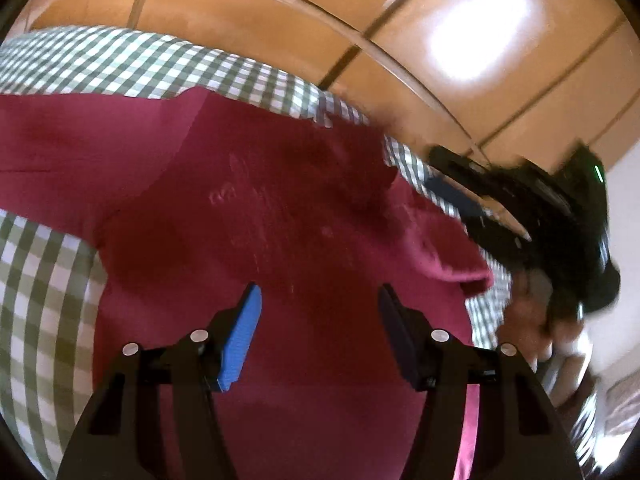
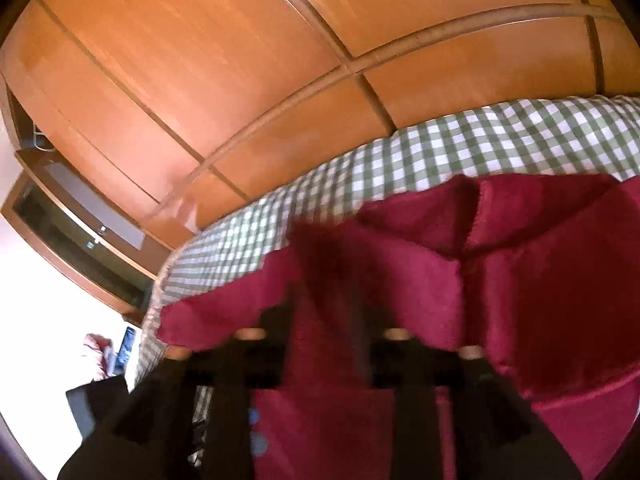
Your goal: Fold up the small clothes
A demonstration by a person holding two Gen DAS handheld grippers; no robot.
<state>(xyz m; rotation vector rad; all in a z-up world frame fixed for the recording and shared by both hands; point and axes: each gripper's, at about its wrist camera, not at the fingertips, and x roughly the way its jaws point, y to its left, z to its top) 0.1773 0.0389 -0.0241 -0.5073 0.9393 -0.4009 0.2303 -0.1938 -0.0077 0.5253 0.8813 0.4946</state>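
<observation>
- Folding the red garment (image 1: pixel 248 208): it lies on the checked cloth (image 1: pixel 40 300), straight ahead of both tools.
- Left gripper (image 1: pixel 320 328) half open, empty.
- Right gripper (image 2: pixel 328 344) blurred, seemingly parted, nothing clamped.
- Pinch one edge cleanly, smooth creases first.

garment (image 1: pixel 280 208): maroon | bedcover (image 1: pixel 44 312): green/wht check | wardrobe (image 2: pixel 200 80): orange-brn

Left wrist view sits low behind the left gripper (image 1: pixel 320 300), looking forward and down, very close over the red garment (image 1: pixel 256 208) on the checked cover (image 1: pixel 44 280), wooden wardrobe (image 1: pixel 248 20) behind; the right gripper (image 1: pixel 532 208) shows blurred at that view's right edge. Right wrist view, blurred, looks along the right gripper (image 2: pixel 328 320), also close, toward the cover's (image 2: pixel 460 148) far edge. Both views share the garment (image 2: pixel 540 280), the cover and the wardrobe (image 2: pixel 200 80).
</observation>
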